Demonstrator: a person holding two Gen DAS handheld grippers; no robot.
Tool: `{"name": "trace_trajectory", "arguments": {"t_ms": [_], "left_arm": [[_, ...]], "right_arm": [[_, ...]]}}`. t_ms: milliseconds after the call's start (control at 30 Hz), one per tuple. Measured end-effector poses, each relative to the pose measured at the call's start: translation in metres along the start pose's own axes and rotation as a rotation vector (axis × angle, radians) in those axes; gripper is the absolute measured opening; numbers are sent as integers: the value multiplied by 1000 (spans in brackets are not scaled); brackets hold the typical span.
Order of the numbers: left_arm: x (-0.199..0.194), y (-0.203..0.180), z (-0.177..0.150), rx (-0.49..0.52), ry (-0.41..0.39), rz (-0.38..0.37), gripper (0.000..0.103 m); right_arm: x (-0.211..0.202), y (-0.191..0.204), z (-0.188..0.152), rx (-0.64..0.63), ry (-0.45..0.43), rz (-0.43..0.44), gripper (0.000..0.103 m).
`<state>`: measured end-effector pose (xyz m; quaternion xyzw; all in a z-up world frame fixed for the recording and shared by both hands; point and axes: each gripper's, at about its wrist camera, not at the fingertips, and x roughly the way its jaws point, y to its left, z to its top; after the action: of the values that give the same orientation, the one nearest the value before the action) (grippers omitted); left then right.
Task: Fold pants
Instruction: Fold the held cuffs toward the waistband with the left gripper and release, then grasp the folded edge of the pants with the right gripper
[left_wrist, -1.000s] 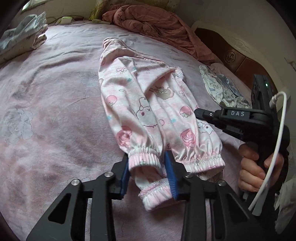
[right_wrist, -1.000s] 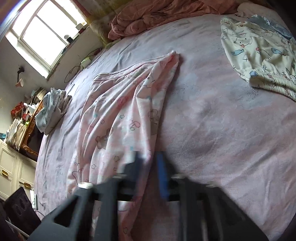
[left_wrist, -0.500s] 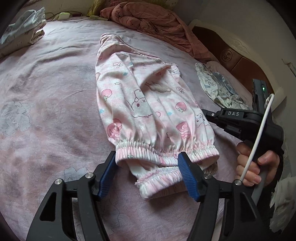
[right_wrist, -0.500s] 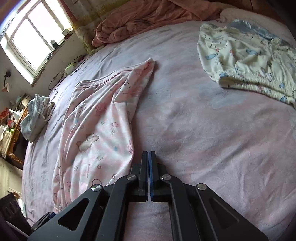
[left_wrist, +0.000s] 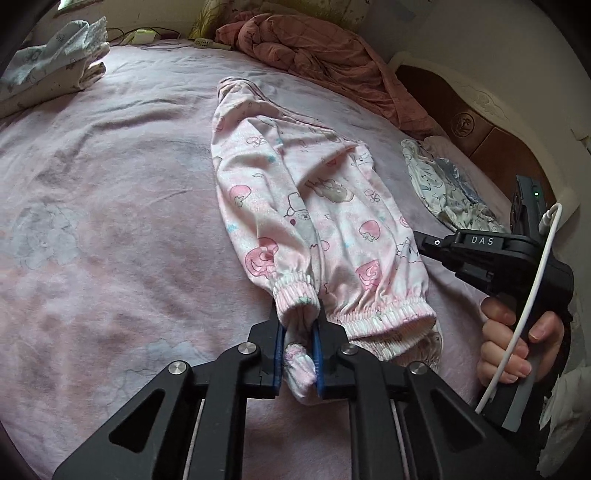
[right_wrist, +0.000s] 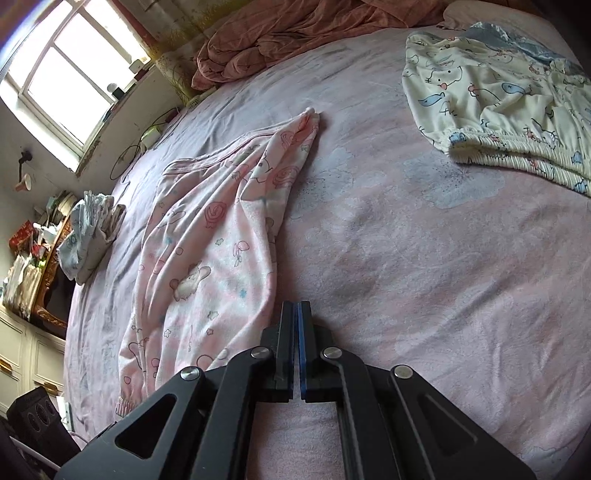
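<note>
Pink cartoon-print pants (left_wrist: 314, 206) lie lengthwise on the pink bed sheet (left_wrist: 110, 221), the legs stacked and the cuffs nearest me. My left gripper (left_wrist: 298, 325) is closing its jaws on the left end of the elastic cuffs (left_wrist: 295, 295), and the bunched fabric sits pinched between the blue pads. In the right wrist view the pants (right_wrist: 207, 236) lie to the left of my right gripper (right_wrist: 297, 306). It is shut with nothing in it, just beside the pants' right edge, over bare sheet. A hand (left_wrist: 517, 347) grips its handle.
A cream patterned garment (right_wrist: 498, 92) lies on the bed to the right. A rumpled reddish quilt (left_wrist: 314, 48) sits at the far end by the brown headboard (left_wrist: 480, 136). A pile of folded clothes (left_wrist: 48, 74) rests at the far left. The window (right_wrist: 62, 74) is beyond.
My left gripper spread wide around the cuffs, then closed on their left end and bunched them. The right gripper stays shut beside the pants' edge.
</note>
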<state>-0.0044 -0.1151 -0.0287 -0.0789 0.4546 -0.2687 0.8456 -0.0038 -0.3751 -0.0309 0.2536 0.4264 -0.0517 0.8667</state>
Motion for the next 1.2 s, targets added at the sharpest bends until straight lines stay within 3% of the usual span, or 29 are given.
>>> {"name": "trace_trajectory", "arguments": {"t_ms": [167,333,567,733,800,867,933,1033,1100,1200], "left_arm": [[-23,9,7,61,-42,100,12],[-42,49,22,14,-26,178,12],[-60,115,43,-57,-4,288,12],[-74,145,67,-49,-59,433,12],[-76,155,79,-40,-96,531,12],[-72,168,89,-36,-125,635,13],[-66,185,98,-73,-100,633,14],[-60,199,103,-110,-48,609,29],[-69,198,98,-114,-82,604,52],[-91,190,84,-117,-117,546,60]], "right_arm": [[-7,9,-1,-58,-29,21,1],[-14,21,-5,-121,-54,36,1],[-11,21,-4,-109,-36,55,1],[-6,18,-3,-97,-14,63,1],[-3,18,-3,-92,-4,71,10],[-2,18,-3,-69,-7,82,39],[-1,19,-4,-66,-14,117,49],[2,23,-3,-68,1,180,49],[10,25,-1,-49,36,232,49],[26,23,7,26,95,287,49]]}}
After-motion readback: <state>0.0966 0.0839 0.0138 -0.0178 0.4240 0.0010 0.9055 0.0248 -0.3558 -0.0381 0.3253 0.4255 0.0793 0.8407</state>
